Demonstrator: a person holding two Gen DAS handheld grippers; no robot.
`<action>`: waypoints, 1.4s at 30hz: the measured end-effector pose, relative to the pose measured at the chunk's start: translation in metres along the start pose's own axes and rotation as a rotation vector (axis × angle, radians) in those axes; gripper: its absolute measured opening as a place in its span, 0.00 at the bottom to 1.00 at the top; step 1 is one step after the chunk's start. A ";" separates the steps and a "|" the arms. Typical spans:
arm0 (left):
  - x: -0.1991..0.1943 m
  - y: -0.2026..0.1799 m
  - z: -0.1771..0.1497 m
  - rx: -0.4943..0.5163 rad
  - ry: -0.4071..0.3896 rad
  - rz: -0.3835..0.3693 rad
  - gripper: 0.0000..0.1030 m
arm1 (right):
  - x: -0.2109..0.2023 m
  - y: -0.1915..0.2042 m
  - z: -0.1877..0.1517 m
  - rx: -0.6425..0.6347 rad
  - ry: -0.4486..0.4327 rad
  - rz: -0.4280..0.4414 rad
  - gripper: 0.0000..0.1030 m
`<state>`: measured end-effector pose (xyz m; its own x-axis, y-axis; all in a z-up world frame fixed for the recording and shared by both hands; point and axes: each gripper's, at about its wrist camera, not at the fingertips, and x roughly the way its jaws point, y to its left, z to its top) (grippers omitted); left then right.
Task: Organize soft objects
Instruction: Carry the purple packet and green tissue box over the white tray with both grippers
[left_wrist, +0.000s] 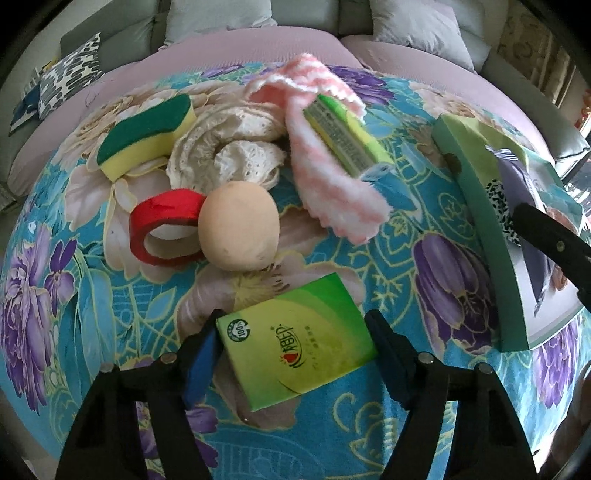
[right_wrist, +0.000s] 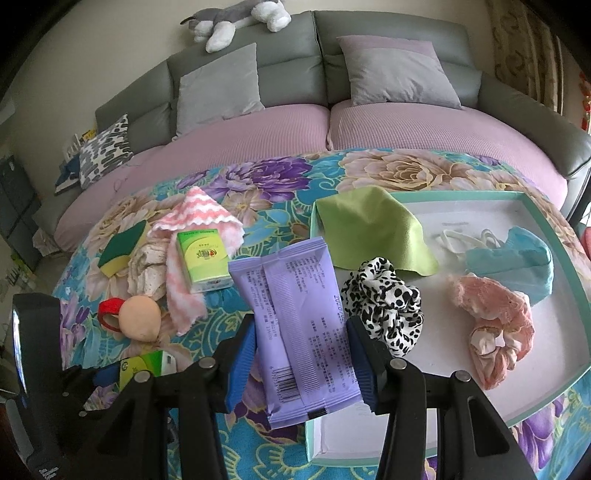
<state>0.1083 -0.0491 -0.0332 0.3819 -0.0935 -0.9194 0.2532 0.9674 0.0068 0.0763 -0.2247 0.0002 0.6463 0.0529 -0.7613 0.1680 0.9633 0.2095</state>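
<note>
My left gripper (left_wrist: 295, 350) points steeply down at the flowered cloth (left_wrist: 424, 387), its jaws either side of a green tissue pack (left_wrist: 295, 339) that lies flat there; the blue pads sit at the pack's two short sides, the left one touching its corner, the right one right at its edge, and I cannot tell whether they are already pressing, so I would call the pack straddled rather than firmly gripped. My right gripper (right_wrist: 303, 354) is clenched on a purple wipes packet (right_wrist: 295, 332), both blue pads flat against its long edges, and the packet hangs over the near left corner of the shallow teal-rimmed tray (right_wrist: 546, 218). Inside that tray lie a lime green cloth (right_wrist: 373, 232), a black and white spotted scrunchie (right_wrist: 388, 306), a pink scrunchie (right_wrist: 495, 328) and a light blue face mask (right_wrist: 524, 262). Still out on the cloth, beyond my left jaws, are a peach sponge ball (left_wrist: 238, 227) touching a red tape roll (left_wrist: 162, 229), a green and yellow scouring sponge (left_wrist: 147, 136), a rumpled cream lace cloth (left_wrist: 225, 151), and a pink and white striped towel (left_wrist: 332, 177) with a second green tissue pack (left_wrist: 347, 136) lying on top of it. A grey sofa (right_wrist: 288, 51) stands behind the table
</note>
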 end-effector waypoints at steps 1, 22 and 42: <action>-0.004 -0.002 0.000 0.009 -0.013 -0.002 0.74 | -0.001 -0.001 0.000 0.005 -0.004 0.001 0.50; -0.064 -0.102 0.020 0.234 -0.234 -0.103 0.74 | -0.066 -0.110 0.007 0.281 -0.170 -0.228 0.50; -0.046 -0.204 0.028 0.393 -0.231 -0.192 0.74 | -0.077 -0.187 -0.008 0.456 -0.242 -0.429 0.50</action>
<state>0.0636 -0.2484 0.0190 0.4716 -0.3544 -0.8075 0.6376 0.7696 0.0346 -0.0106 -0.4069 0.0143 0.5921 -0.4216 -0.6868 0.7107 0.6750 0.1983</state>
